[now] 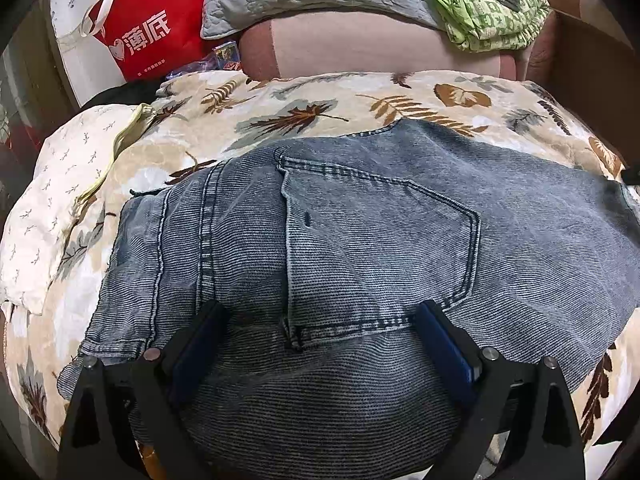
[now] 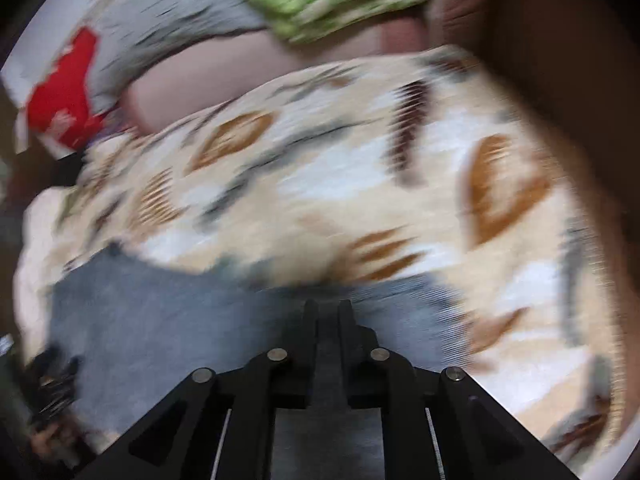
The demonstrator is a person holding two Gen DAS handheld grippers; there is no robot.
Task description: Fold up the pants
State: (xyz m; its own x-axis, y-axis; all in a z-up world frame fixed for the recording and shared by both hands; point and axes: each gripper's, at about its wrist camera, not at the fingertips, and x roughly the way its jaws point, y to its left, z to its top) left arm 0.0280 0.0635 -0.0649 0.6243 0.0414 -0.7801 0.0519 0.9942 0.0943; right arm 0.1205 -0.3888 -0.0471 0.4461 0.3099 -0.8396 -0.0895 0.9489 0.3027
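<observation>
The left gripper [image 1: 320,320] hangs over the folded jeans [image 1: 380,240], its jaws spread wide with nothing pinched between them; the right gripper [image 2: 328,312] has its jaws nearly pressed together, and in the blurred right wrist view denim seems to lie between them; the jeans rest on a leaf-patterned bedspread [image 1: 320,104].

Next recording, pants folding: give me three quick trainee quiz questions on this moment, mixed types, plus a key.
1. True or false: the left tool stands open above the jeans.
2. Which colour is the bag behind the leaf-print bedspread? A red, B blue, C black.
3. Fill in: the right tool is ___ (open/shut).

Key: 1 true; 2 A; 3 shut.
</observation>
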